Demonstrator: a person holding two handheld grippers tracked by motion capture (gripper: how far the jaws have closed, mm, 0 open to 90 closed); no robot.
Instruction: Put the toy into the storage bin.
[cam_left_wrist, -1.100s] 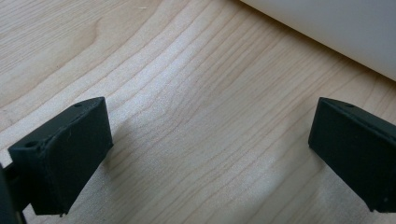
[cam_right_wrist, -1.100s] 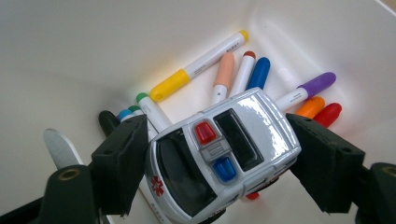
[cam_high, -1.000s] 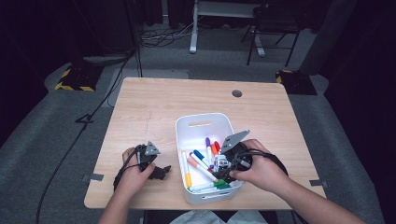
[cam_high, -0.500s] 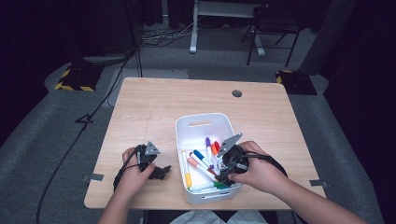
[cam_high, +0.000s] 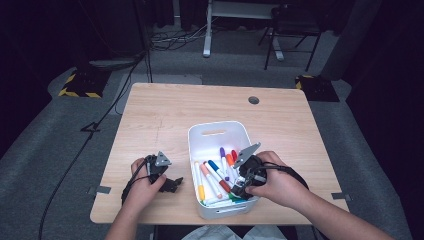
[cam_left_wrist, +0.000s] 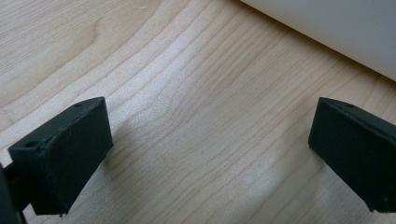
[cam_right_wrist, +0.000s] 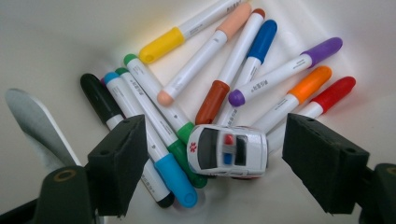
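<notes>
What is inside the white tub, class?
In the white tub lie coloured markers and a small toy ambulance resting on them, between the open jaws of the right gripper. The tub floor under the pile is mostly covered.

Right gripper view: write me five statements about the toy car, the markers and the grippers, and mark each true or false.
1. The toy car lies inside the white bin among the markers. True.
2. The right gripper is clamped on the toy car. False: its jaws stand wide apart, the car between them untouched.
3. The left gripper holds a marker. False: its open jaws have only the bare table between them.
4. The left gripper sits outside the bin, beside its wall. True.
5. All the markers have red caps. False: yellow, blue, purple, orange, green and black caps show too.
</notes>
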